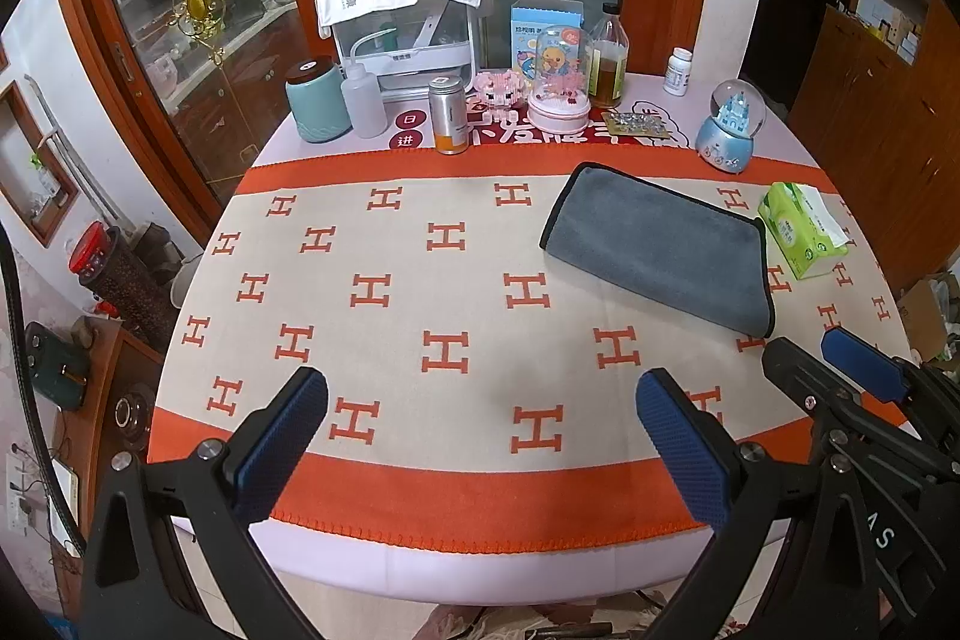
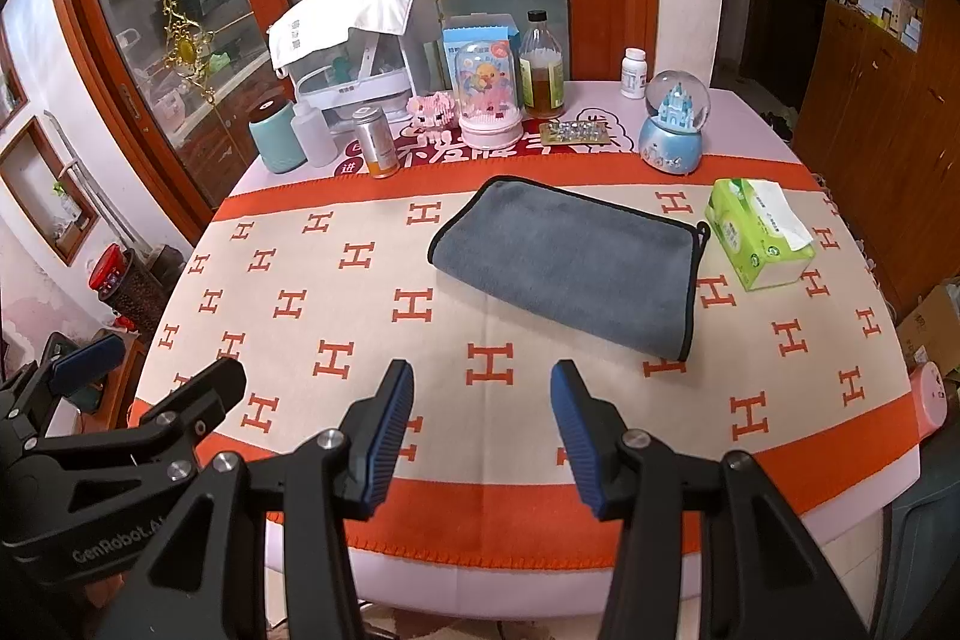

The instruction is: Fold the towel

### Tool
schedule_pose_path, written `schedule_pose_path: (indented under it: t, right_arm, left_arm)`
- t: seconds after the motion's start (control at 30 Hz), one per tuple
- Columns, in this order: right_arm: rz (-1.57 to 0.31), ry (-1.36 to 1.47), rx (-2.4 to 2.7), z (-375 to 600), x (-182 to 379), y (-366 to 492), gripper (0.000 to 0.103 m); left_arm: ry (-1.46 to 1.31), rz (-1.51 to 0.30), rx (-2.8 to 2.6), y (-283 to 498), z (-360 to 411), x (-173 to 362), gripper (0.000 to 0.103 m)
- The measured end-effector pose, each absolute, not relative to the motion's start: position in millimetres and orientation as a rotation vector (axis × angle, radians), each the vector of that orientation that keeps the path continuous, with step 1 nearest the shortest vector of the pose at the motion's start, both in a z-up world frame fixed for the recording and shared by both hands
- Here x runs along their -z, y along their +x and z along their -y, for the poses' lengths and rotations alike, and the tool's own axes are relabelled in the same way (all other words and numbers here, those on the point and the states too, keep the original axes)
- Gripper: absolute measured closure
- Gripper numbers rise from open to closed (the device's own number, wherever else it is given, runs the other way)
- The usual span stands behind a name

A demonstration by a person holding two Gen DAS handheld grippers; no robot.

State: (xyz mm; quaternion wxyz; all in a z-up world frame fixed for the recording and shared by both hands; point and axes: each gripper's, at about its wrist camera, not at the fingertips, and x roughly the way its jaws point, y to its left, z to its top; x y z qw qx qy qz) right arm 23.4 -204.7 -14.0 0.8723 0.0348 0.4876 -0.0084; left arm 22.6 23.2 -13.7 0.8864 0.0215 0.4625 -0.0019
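A grey towel with a dark edge lies folded flat on the orange and cream tablecloth, towards the right and far side. It also shows in the right wrist view. My left gripper is open and empty, held above the near edge of the table, to the left of and nearer than the towel. My right gripper is open and empty above the near edge, just short of the towel's near corner. The right gripper also shows in the left wrist view, close to that corner.
A green tissue pack lies right of the towel. Along the far side stand a snow globe, bottles, a metal can, a teal jar and a white covered appliance. Glass doors stand behind.
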Motion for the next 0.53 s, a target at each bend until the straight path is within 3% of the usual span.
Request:
schedule_pose_path:
  t: [0.53]
  right_arm:
    - [-1.02,0.075,0.015,206.1,15.1,23.3,0.055]
  left_arm:
    - [0.048,-0.97,0.004,19.0,-19.6,15.4,0.001]
